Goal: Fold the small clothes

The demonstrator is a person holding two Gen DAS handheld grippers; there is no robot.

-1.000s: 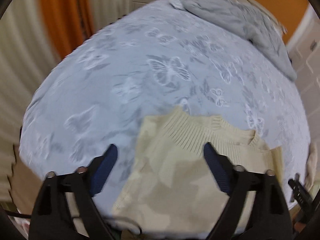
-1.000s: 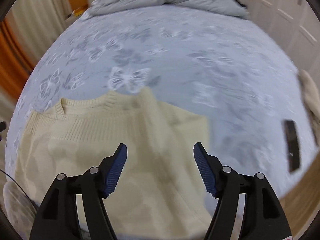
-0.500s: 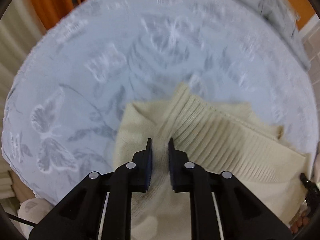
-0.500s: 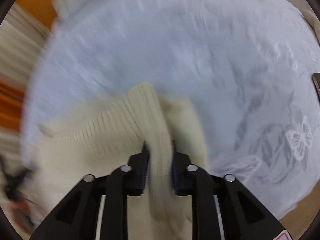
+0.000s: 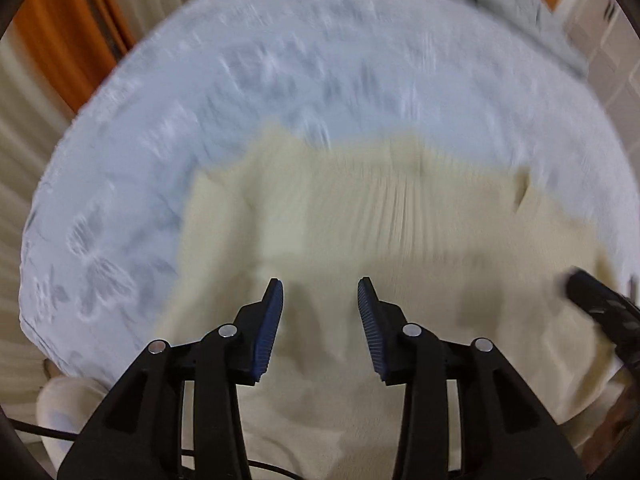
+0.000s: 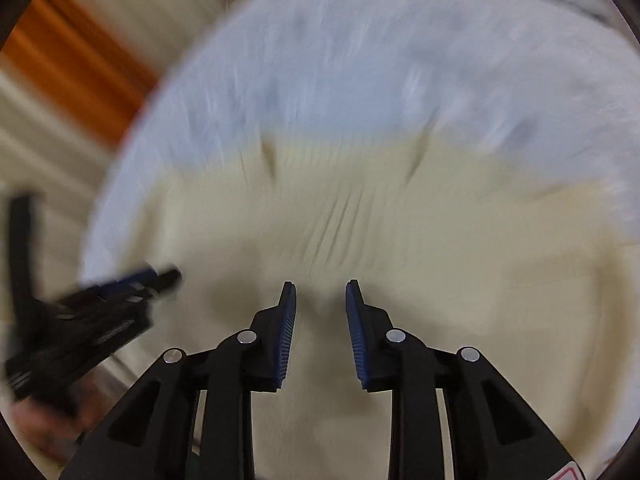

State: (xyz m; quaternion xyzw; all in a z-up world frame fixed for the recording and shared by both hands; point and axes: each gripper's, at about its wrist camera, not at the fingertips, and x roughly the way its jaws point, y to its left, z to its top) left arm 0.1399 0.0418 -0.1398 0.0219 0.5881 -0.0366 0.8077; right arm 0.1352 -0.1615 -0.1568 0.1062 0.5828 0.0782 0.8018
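Both your grippers hang over the cream sweater [image 5: 360,240], which lies spread on the bed [image 5: 280,80], its ribbed band toward the far side. Your left gripper [image 5: 320,300] has its fingers [image 5: 269,328] parted with nothing between them, only knit below. Your right gripper [image 6: 321,304] is likewise released, fingers [image 6: 286,332] apart and empty, just above the cloth. The views are smeared with motion, so the exact fold lines are hard to read.

You look to be between folds, hunting for the next pair of grips. Pick matching points on one edge, one for each gripper, so the fold comes over square. Take the knit deep between the fingers; a thick, stretchy edge like this will likely slip from a shallow pinch. Lift both sides level and lay the layer down flat rather than dragging it, or the underside may bunch on the soft bedspread.
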